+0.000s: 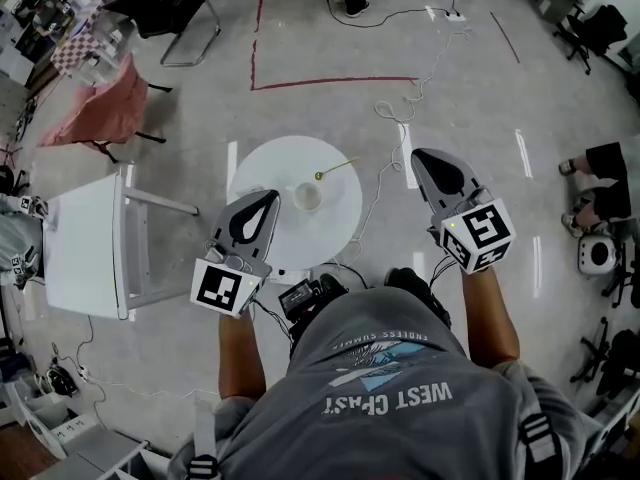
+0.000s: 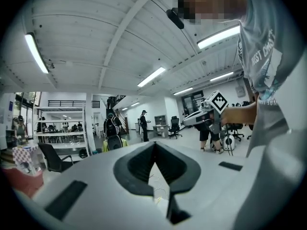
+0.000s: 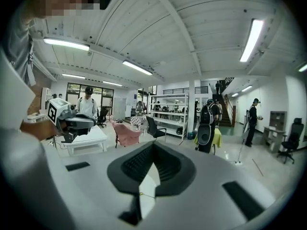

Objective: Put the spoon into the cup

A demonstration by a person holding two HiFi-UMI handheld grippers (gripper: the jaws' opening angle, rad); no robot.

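Note:
A small pale cup [image 1: 308,197] stands near the middle of a round white table [image 1: 268,163]. The spoon [image 1: 336,168] lies on the table just behind and to the right of the cup, thin and light with a greenish end. My left gripper [image 1: 271,195] hovers over the table's left side, close to the cup, its jaws shut and empty. My right gripper [image 1: 418,155] is off the table's right edge, above the floor, shut with nothing in it. Neither gripper view shows the cup or spoon. Each shows only shut jaw tips [image 2: 154,143] [image 3: 153,143] and the room beyond.
A white rectangular table [image 1: 85,253] stands to the left, close to the round one. Cables [image 1: 385,168] run over the floor by the right gripper. A chair with pink cloth [image 1: 100,108] is at the far left, and a person [image 1: 600,183] sits at the right.

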